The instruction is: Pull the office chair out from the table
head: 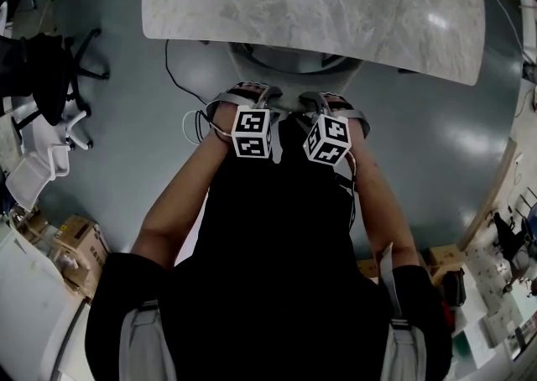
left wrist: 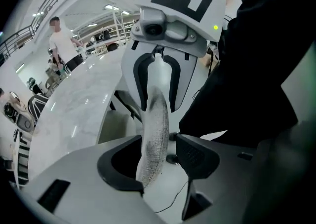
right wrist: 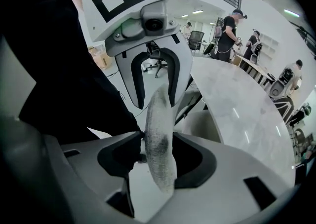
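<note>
— Office chair point(left wrist: 154, 134) stood at twelve o'clock, by the marble table point(head: 352, 10)?
— Yes. Only the gripper views showed its mesh back edge point(right wrist: 160, 144) between the wide-spread, unclamped jaws of the left gripper point(left wrist: 158, 161) and right gripper point(right wrist: 158, 159).
— And the room?
— A glossy grey floor point(head: 436, 144), cardboard boxes point(head: 75, 245) at eight o'clock, and people point(right wrist: 229, 33) standing beyond the table.

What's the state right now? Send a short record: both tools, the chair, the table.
left tool: open, astride the backrest rim, not clamped
right tool: open, astride the same rim, not clamped
office chair: close against the marble table, not yet pulled out
stance: person directly behind the chair, both tools side by side on the backrest top
</note>
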The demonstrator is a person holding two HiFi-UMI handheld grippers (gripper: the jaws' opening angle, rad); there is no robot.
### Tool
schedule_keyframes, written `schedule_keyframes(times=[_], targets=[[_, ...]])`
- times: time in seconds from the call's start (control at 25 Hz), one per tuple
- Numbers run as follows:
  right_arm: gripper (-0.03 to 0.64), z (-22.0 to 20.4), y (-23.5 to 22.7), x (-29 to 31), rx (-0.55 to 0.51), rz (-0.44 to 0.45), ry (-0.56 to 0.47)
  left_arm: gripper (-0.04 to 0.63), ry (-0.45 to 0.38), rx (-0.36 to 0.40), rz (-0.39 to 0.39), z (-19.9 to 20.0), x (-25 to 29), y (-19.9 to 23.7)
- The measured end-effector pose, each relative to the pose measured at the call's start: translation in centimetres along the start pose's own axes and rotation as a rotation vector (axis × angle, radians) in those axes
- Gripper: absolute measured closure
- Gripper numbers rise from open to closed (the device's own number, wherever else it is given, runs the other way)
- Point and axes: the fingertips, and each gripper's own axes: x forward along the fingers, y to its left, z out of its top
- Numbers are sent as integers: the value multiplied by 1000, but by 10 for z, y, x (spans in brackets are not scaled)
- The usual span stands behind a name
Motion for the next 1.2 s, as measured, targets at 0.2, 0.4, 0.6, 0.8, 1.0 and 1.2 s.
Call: schedule_keyframes(times=[0.2,0.4,0.6,0.8,1.0,1.2], targets=[[410,-6,-3,8,-1,-32,44,365,35,-14,40,-1,10,7],[417,-7,2,16,-2,-21,64,380,80,8,44,-10,18,7],[439,-8,0,18,23,-29,65,431,79,14,47,-12,20,6],[466,-7,-2,18,54,-41,75,445,78,-6,35,-12,20,6],[480,-8,-1,20,75,-45,77,469,71,1,32,-13,22,5],[488,-9,-1,20,103,-36,71,472,62,-5,35,-14,23,4]])
